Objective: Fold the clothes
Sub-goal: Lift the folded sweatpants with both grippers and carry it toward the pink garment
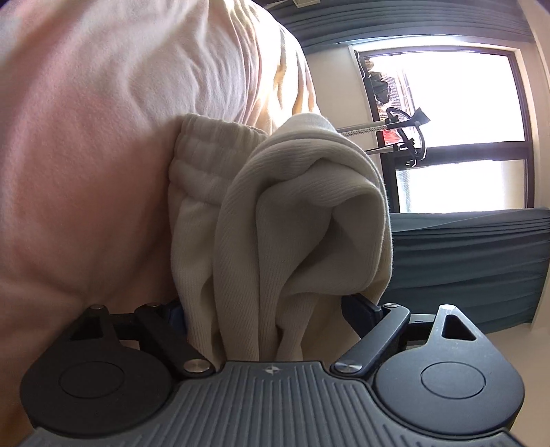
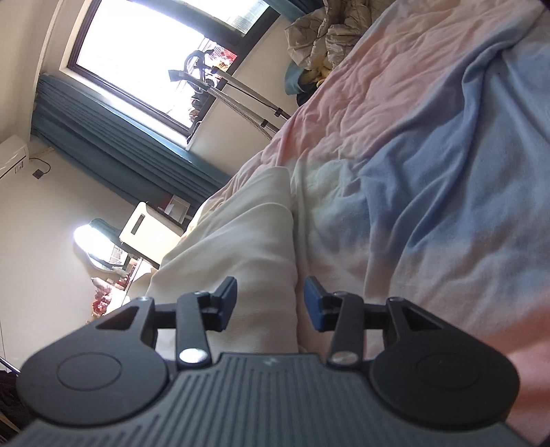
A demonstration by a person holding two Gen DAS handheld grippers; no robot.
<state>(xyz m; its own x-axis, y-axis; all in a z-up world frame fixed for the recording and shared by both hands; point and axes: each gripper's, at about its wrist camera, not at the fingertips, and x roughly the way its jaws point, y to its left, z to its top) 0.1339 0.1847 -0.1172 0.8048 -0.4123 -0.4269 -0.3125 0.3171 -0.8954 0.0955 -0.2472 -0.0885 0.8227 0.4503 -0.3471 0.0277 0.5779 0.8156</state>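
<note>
A cream ribbed garment (image 1: 275, 220) with an elastic waistband fills the middle of the left wrist view. My left gripper (image 1: 268, 316) is shut on a thick bunch of its folds, and the cloth hides the pads. In the right wrist view the same cream garment (image 2: 247, 240) lies on the pink and blue bedsheet (image 2: 429, 154). My right gripper (image 2: 271, 302) straddles an edge of it, with the blue pads (image 2: 314, 302) apart and not pressing the cloth.
The pink sheet (image 1: 86, 154) rises at the left. A window (image 1: 457, 120), teal curtains (image 2: 113, 137) and a metal stand (image 2: 247, 99) lie beyond the bed. A crumpled quilt (image 2: 326, 31) sits at the bed's far end.
</note>
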